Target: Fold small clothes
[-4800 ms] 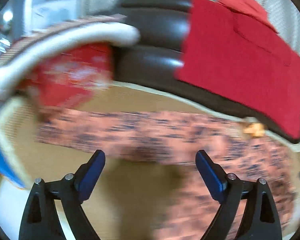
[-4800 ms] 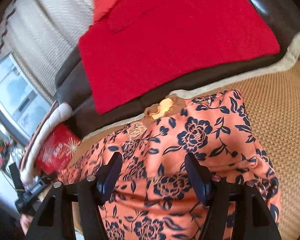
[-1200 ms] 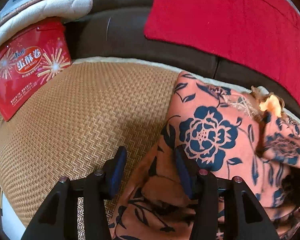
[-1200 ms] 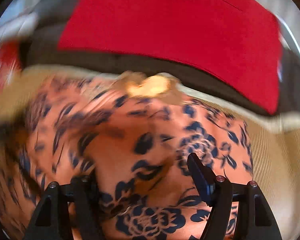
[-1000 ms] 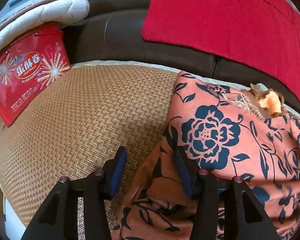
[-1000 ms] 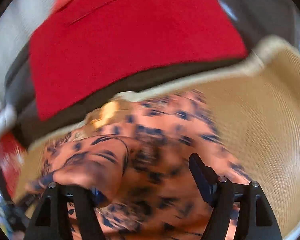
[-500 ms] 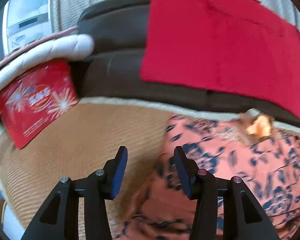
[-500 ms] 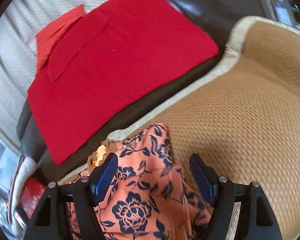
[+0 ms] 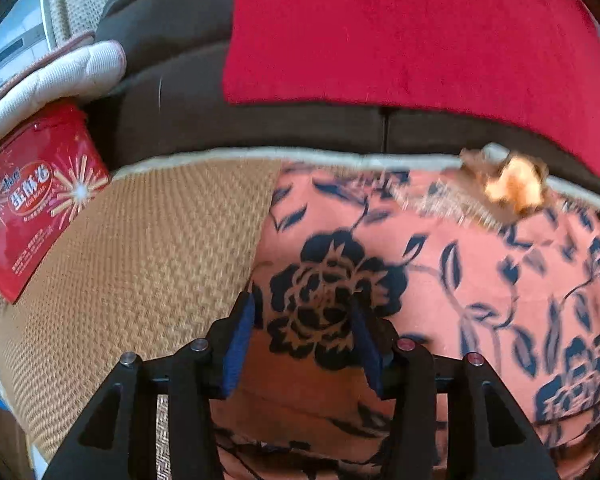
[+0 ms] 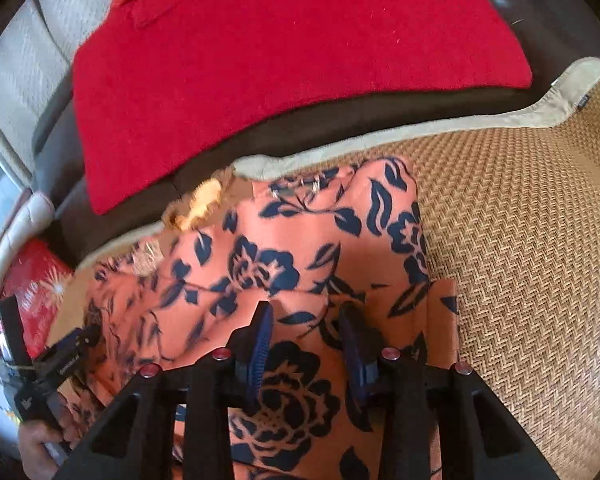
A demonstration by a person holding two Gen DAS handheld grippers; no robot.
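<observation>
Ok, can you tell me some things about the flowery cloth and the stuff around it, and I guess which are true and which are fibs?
1. The flowery cloth is orange with dark blue flowers. True.
2. It lies on a woven mat. True.
3. The blanket on the sofa is green. False: it is red.
4. A red box stands to the left of the mat. True.
5. The cloth covers the whole mat. False: bare mat shows on both sides.

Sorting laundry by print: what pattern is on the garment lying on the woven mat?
Orange fabric garment with dark navy roses and leaves, clearest in the right wrist view.
</observation>
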